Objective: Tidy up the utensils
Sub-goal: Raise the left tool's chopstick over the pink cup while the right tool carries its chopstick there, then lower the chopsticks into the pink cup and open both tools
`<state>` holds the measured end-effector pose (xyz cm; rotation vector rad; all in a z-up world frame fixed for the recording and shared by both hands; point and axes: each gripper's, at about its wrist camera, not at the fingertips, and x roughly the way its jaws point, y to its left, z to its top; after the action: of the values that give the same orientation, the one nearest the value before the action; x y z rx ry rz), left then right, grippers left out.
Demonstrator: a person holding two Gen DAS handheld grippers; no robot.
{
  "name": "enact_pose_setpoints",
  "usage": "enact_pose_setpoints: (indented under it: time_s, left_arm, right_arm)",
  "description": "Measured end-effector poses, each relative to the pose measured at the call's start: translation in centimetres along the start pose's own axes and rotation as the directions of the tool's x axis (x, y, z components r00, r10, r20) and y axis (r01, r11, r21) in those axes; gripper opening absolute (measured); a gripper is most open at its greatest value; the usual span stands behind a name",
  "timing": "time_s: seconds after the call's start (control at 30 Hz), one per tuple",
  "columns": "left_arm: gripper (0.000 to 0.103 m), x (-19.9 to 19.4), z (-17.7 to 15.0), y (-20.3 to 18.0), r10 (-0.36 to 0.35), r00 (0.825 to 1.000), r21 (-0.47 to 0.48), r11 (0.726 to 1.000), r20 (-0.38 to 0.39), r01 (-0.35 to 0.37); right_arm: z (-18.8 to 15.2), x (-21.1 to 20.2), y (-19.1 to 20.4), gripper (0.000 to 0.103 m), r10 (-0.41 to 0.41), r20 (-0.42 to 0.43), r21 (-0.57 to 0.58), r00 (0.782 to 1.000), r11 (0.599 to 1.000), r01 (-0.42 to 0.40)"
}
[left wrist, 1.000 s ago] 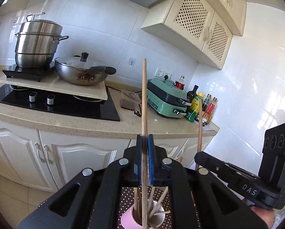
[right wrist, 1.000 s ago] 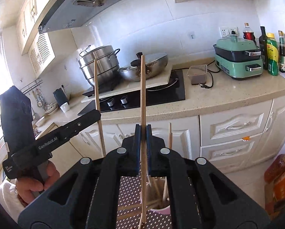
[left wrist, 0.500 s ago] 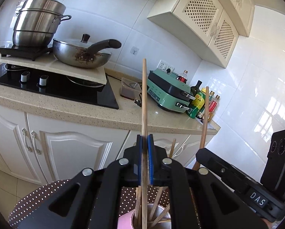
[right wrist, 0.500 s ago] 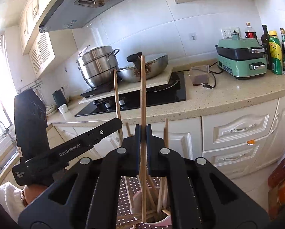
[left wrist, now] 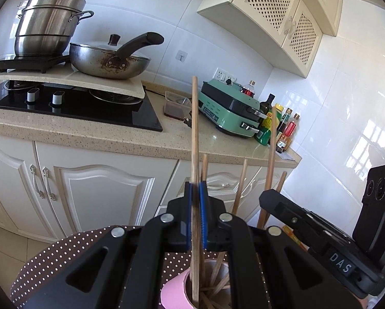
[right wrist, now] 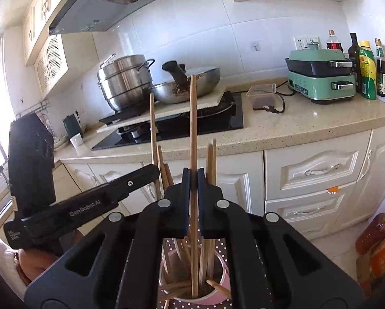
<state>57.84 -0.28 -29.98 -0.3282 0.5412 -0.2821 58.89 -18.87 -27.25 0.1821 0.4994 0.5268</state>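
A pink cup (left wrist: 173, 289) stands on a brown polka-dot cloth (left wrist: 63, 255) and holds several wooden chopsticks. My left gripper (left wrist: 196, 188) is shut on one upright chopstick (left wrist: 195, 128); its lower end is inside the cup. My right gripper (right wrist: 193, 173) is shut on another upright chopstick (right wrist: 192, 118) whose lower end is in the same cup (right wrist: 218, 298). Each gripper shows in the other's view, the right gripper (left wrist: 321, 234) beside the cup and the left gripper (right wrist: 89, 206) holding its chopstick (right wrist: 153, 128).
A kitchen counter (left wrist: 89, 134) with white cabinets (left wrist: 102, 193) stands behind. On it are a black hob (left wrist: 76, 103), a steel steamer pot (left wrist: 48, 25), a wok (left wrist: 110, 61), a green grill (left wrist: 228, 110) and sauce bottles (left wrist: 282, 128).
Both grippers have moved down with their chopsticks, so the lower ends have gone into the cup. The two grippers have also come closer together.
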Motion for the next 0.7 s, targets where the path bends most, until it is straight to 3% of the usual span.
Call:
enact_pose_setpoints:
  time_s: [0.7]
  left_arm:
    - [0.006,-2.5,-2.5,-1.2,0.015,0.993,0.052,0.999,-0.120,-0.009]
  right_arm:
    - [-3.0,-2.1,1.5,0.007,-0.043,-0.110,-0.017,0.993,0.999,0.041]
